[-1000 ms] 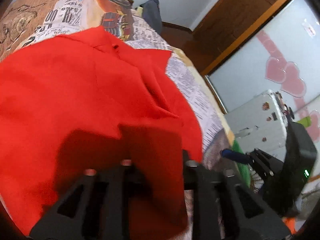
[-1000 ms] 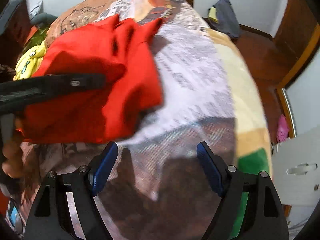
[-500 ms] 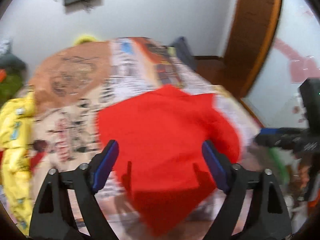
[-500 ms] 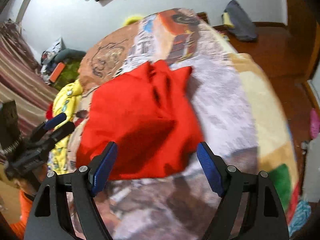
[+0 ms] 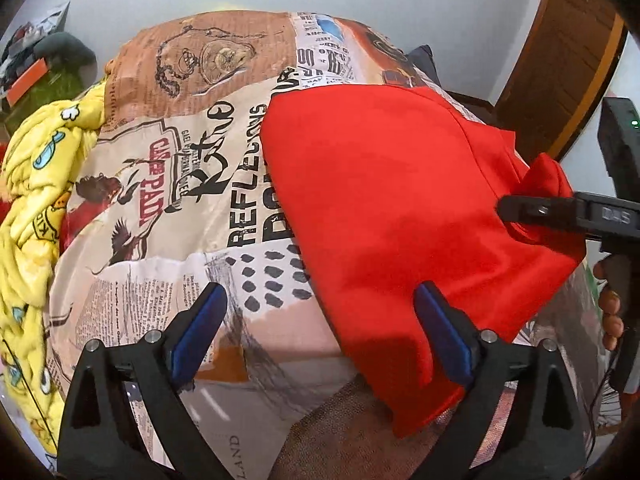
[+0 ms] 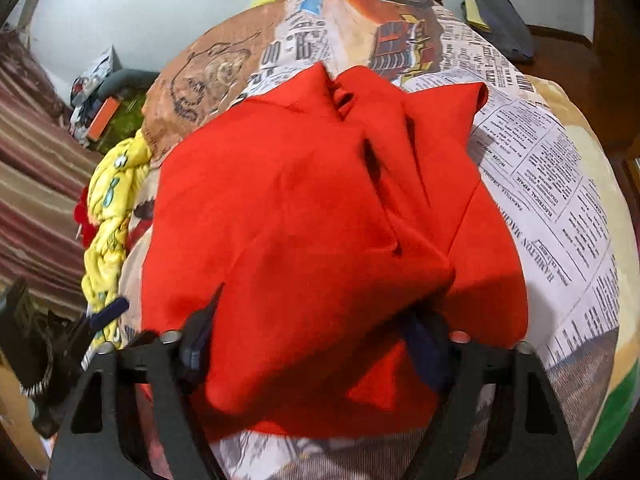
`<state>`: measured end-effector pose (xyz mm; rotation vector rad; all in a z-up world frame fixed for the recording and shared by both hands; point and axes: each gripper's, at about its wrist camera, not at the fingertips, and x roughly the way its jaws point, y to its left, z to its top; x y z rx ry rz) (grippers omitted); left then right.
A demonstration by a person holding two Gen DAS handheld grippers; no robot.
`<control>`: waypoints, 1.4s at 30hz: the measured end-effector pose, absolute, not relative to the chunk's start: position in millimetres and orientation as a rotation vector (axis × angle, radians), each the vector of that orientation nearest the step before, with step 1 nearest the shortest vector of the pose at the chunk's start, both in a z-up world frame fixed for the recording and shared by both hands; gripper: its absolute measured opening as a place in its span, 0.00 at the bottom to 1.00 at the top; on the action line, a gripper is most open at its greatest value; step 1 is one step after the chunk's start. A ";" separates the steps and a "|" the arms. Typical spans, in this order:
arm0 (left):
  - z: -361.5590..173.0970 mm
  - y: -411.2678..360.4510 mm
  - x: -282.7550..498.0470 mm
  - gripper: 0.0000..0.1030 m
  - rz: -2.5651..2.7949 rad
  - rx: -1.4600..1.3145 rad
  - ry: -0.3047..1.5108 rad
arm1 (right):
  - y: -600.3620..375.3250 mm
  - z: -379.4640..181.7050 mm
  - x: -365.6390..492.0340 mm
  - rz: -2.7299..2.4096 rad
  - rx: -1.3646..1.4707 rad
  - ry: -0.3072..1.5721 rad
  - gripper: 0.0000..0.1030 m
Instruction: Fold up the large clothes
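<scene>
One red garment [image 5: 384,200] lies on the bed, on a bedspread [image 5: 192,184] printed with newspaper text and drawings. In the left wrist view it fills the area from 12 to 4 o'clock, and its near edge hangs past the right finger of the left gripper [image 5: 320,328]. That gripper has its two blue-padded fingers spread wide with nothing between them, above the printed cloth at 6 o'clock.

The right gripper [image 6: 316,344] is harder to read. In its own view the red cloth covers most of both fingers; only dark tips show at 7 and 5 o'clock, with cloth bunched between them, so I cannot tell if they really pinch it. In the left view it enters from 3 o'clock and touches a raised red corner.

One yellow blanket [image 5: 32,216] lies at 9 o'clock, cut by the frame edge.
</scene>
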<state>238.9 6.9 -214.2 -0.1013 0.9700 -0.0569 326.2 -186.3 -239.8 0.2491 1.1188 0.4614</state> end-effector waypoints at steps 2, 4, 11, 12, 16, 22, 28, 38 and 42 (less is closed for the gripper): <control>-211.6 6.7 237.7 0.93 -0.056 -0.103 0.973 | -187.0 -234.5 327.8 0.461 0.244 1.095 0.42; -209.7 6.4 240.1 0.92 -0.052 -0.089 0.978 | -187.4 -224.8 326.6 0.478 0.231 1.058 0.14; -170.4 -2.5 241.7 0.92 -0.040 -0.040 0.893 | -194.5 -150.2 304.1 0.571 0.167 0.842 0.07; -163.2 -5.4 240.8 0.92 -0.051 -0.047 0.875 | -195.2 -140.9 299.9 0.578 0.152 0.816 0.07; -161.6 -23.1 243.1 0.93 -0.103 -0.047 0.873 | -198.2 -130.3 283.9 0.545 0.039 0.742 0.07; -211.7 -52.9 252.1 0.95 -0.131 -0.003 0.975 | -221.8 -196.0 301.9 0.436 0.008 0.888 0.07; -219.4 -44.6 253.4 1.00 -0.145 -0.072 0.998 | -234.4 -233.0 303.0 0.437 -0.026 0.957 0.09; -197.7 -26.4 236.8 1.00 -0.065 0.035 0.940 | -255.2 -219.2 288.4 0.362 -0.188 0.962 0.45; -192.3 -6.2 241.1 1.00 -0.006 0.034 0.922 | -264.2 -196.4 289.9 0.375 -0.159 0.935 0.52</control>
